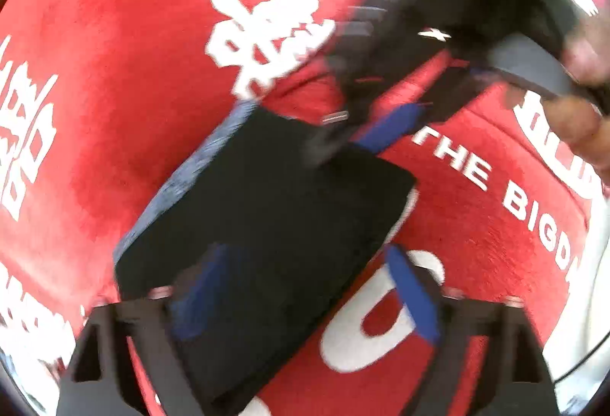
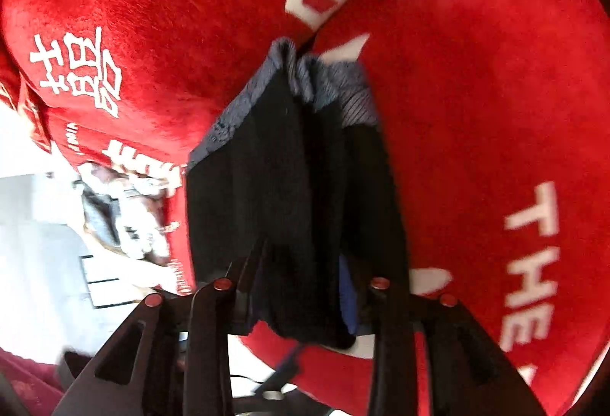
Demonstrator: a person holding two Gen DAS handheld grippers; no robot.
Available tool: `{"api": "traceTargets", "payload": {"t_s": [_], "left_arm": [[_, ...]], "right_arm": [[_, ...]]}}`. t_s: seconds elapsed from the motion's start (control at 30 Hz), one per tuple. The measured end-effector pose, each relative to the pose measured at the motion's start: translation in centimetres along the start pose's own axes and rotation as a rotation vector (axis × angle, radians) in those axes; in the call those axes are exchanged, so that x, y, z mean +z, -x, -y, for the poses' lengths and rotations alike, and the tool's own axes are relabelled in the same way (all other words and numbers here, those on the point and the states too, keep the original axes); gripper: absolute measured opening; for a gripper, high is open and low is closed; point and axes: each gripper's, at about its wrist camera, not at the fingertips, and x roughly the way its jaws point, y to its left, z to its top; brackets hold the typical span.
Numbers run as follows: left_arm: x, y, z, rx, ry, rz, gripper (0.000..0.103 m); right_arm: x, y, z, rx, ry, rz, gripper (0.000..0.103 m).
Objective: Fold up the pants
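Looking along our left gripper [image 1: 301, 286], we see its two blue-padded fingers [image 1: 413, 297] spread apart, with the folded black pants with a grey ribbed waistband [image 1: 263, 210] lying between and ahead of them on the red plush blanket printed with white characters and letters [image 1: 114, 65]. We cannot make out either pad pressing the cloth, so these jaws look released, though the picture is blurred. The pants form a dark, roughly rectangular bundle lying at a slant, with the grey band along its upper left edge. Beyond it, toward the upper right, our right gripper [image 1: 392, 124] appears as a smeared black shape with a blue pad, just at the far corner of the bundle; a bare hand [image 1: 583, 126] grips its handle at the right edge.

From the right wrist view, our right gripper [image 2: 305, 297] has the pants [image 2: 282, 187] bunched between its fingers, the dark fabric filling the gap and hanging over the near edge. The jaws are clenched on that cloth. The grey waistband [image 2: 328, 88] sits at the far end, crumpled against the red blanket [image 2: 476, 103]. To the left, past the blanket's edge, we see a pale floor [image 2: 34, 263] with some blurred clutter we cannot identify.
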Motion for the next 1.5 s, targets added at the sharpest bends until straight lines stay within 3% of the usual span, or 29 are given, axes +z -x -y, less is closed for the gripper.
{"api": "traceTargets", "payload": {"t_s": [0.2,0.27,0.4,0.53,0.73,0.8,0.9,1.13,1.5], "left_arm": [[-1.5,0.1,-6.0,-0.031,0.244,-0.12,0.092],[-2.6,-0.2,-8.0,-0.04,0.342,-0.166,0.092],[-5.3,-0.6,-11.3,-0.041,0.502,-0.229,0.092],[-7.3,-1.8,-13.9,-0.008,0.554,-0.274,0.092],[-9.2,-3.6,-16.0,-0.057,0.651,-0.337,0.092],[-9.5,-3.8,-16.4,-0.059,0.662,-0.345,0.103],[-9.8,-3.9,-16.5,-0.064,0.675,-0.344,0.103],[-9.8,-4.2,-16.9,-0.08,0.685,-0.357,0.103],[-9.7,-4.7,-18.2,-0.093,0.696,-0.338,0.103]], "right_arm": [[-1.8,1.5,-3.4,-0.232,0.117,0.069,0.042],[-2.4,0.4,-4.0,-0.311,0.15,0.049,0.049],[-3.6,-1.6,-3.9,-0.436,0.161,0.019,0.05],[-3.8,-1.8,-4.2,-0.464,0.14,0.032,0.056],[-3.3,-1.4,-4.4,-0.508,0.147,0.01,0.066],[-3.3,-1.4,-4.6,-0.519,0.149,0.002,0.069],[-3.5,-1.8,-5.0,-0.523,0.139,-0.003,0.072],[-3.0,-1.8,-5.0,-0.469,0.101,0.011,0.079],[-2.2,-2.9,-4.6,-0.421,0.118,-0.022,0.079]]}}
